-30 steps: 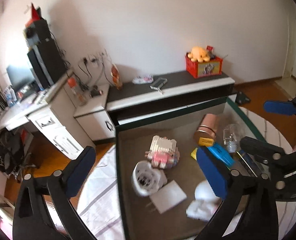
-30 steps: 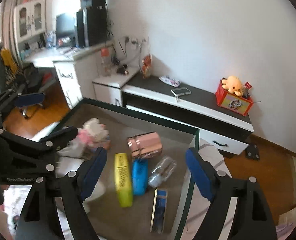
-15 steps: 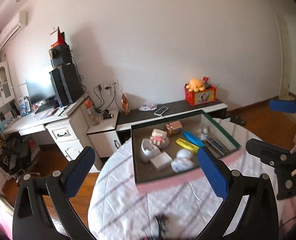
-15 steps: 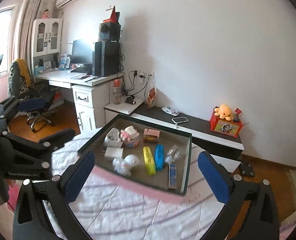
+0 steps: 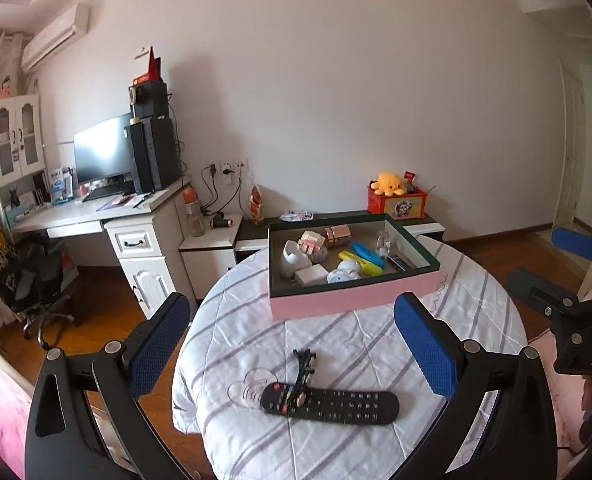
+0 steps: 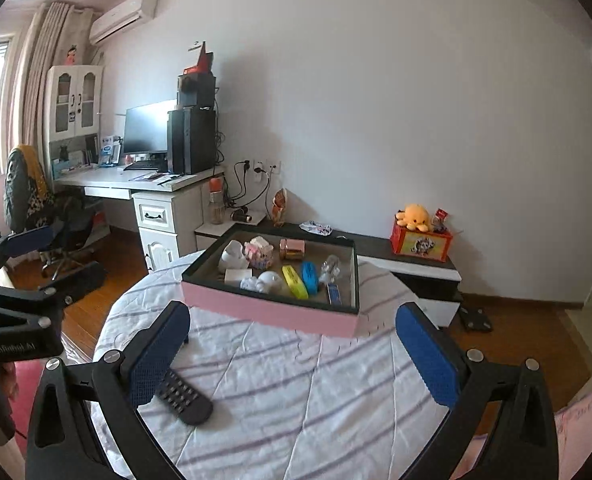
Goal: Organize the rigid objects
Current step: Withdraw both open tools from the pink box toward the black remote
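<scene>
Hovering empty, jaws apart, the left gripper (image 5: pixel 291 344) and right gripper (image 6: pixel 291 354) face the pink box (image 5: pixel 348 300) at twelve o'clock; only the left view shows the whole remote (image 5: pixel 330 402) and hair clip (image 5: pixel 306 364).

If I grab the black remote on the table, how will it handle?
The remote looks stiff and light, probably easy to pinch across its narrow width. A small dark clip-like item rests on its end and would likely slide off. The tablecloth might bunch if it is pushed.
</scene>
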The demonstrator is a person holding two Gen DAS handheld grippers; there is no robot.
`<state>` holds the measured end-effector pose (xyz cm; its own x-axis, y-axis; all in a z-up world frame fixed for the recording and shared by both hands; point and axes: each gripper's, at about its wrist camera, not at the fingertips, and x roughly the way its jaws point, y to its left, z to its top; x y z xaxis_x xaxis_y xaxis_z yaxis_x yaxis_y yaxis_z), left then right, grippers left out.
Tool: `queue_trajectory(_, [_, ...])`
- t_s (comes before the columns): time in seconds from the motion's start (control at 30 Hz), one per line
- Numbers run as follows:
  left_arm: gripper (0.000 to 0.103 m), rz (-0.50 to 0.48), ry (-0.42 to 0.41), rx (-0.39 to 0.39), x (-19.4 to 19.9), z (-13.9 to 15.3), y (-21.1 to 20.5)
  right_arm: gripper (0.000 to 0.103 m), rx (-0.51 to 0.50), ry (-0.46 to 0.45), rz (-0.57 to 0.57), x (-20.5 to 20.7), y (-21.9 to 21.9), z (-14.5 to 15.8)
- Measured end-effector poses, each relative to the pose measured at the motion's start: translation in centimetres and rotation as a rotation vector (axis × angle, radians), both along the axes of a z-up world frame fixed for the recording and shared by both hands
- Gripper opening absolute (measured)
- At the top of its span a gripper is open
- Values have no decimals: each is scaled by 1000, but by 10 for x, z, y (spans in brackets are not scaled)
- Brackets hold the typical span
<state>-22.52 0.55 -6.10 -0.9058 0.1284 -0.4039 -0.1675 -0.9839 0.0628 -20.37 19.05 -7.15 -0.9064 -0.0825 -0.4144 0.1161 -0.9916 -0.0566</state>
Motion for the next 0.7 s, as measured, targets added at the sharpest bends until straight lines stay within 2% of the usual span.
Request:
queue_trajectory(0.4, [103, 9, -44, -29, 11, -13, -7, 103, -10, -27, -10, 13, 1, -10])
queue_trajectory(0.7, [103, 32, -114, -50, 0, -35, -19, 103, -5, -95, 1, 0, -4, -30])
